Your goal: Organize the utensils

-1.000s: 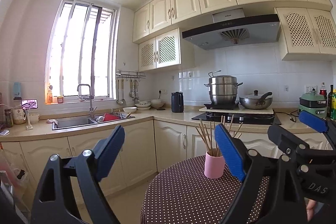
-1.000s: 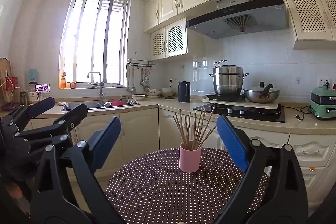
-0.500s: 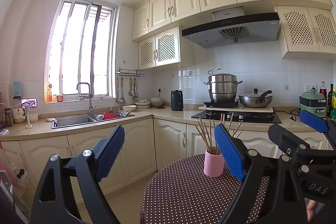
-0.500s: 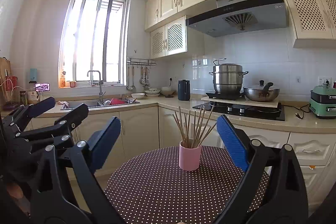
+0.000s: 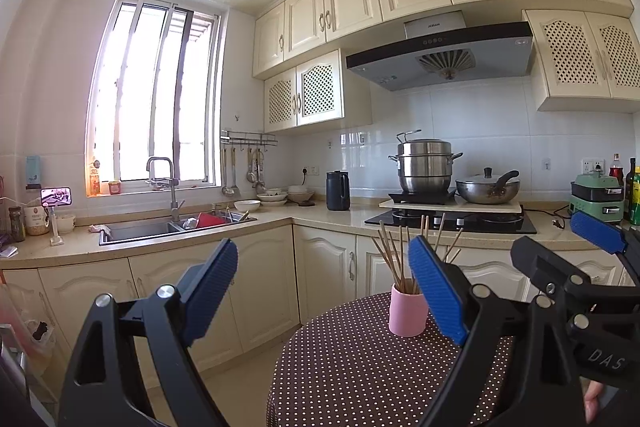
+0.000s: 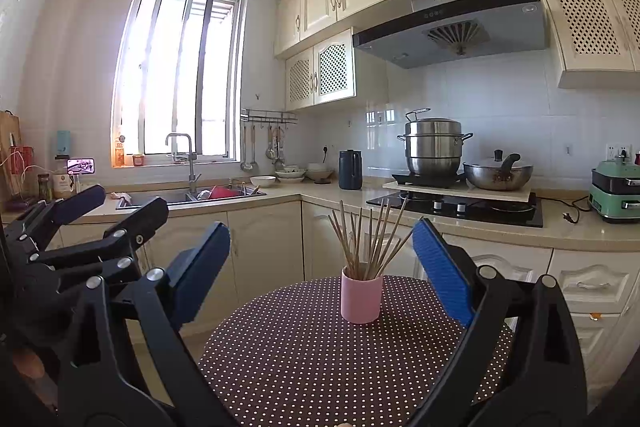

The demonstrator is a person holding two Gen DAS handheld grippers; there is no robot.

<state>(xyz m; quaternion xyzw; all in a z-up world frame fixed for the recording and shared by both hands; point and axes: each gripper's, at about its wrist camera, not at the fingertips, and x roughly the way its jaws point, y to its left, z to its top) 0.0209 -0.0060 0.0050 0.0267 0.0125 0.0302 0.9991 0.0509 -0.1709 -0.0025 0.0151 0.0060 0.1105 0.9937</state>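
Observation:
A pink cup [image 6: 362,298] holding several wooden chopsticks [image 6: 370,241] stands upright on a round table with a brown polka-dot cloth [image 6: 320,355]. It also shows in the left wrist view [image 5: 407,311], partly behind a blue pad. My right gripper [image 6: 322,275] is open and empty, raised above the table's near side, the cup beyond it. My left gripper [image 5: 324,291] is open and empty, left of the table. Each gripper shows at the edge of the other's view.
Cream kitchen cabinets and a beige counter [image 6: 480,223] run behind the table. On it are a sink [image 5: 160,229] with dishes, a dark kettle [image 6: 350,170], a stove with a steel pot [image 6: 434,147] and pan, and a green appliance [image 6: 614,197].
Both views have shifted slightly; the cup sits a little lower and nearer in them. Both grippers stay open and empty.

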